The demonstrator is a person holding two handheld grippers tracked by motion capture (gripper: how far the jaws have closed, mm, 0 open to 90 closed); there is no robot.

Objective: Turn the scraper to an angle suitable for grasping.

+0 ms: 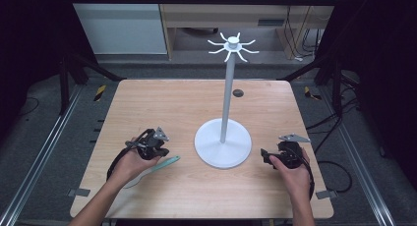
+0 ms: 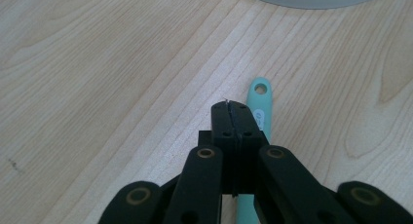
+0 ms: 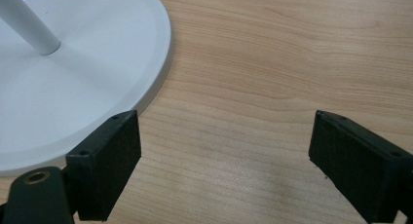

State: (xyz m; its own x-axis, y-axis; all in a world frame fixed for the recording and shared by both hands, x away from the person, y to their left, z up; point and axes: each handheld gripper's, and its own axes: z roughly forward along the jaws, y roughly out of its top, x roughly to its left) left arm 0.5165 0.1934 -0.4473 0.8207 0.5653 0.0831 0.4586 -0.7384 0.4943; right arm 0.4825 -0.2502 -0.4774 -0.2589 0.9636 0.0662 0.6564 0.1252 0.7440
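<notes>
The left gripper view is centred on a mint-green utensil handle (image 2: 259, 104) with a hanging hole at its tip, which is seen lying flat on the wooden bench (image 2: 97, 63) just beyond and partly beneath the left hand-held gripper (image 2: 233, 107); the jaws of this hand-held gripper are pressed together, and whether anything is pinched between them cannot be told. In the high view the same handle (image 1: 166, 162) is found at the near left of the bench (image 1: 147, 98), pointed toward the round base of a white stand (image 1: 223, 148), with the left hand-held gripper (image 1: 156, 148) held just above it. A thin white pole is carried by the base, and a ring of curved hooks (image 1: 233, 46) is borne at its top. On the far side of the base, the right hand-held gripper (image 1: 266, 156) is held close to the bench. In the right gripper view its jaws are shown spread wide apart with nothing between them, and the base rim (image 3: 160, 83) is seen beside one jaw.
</notes>
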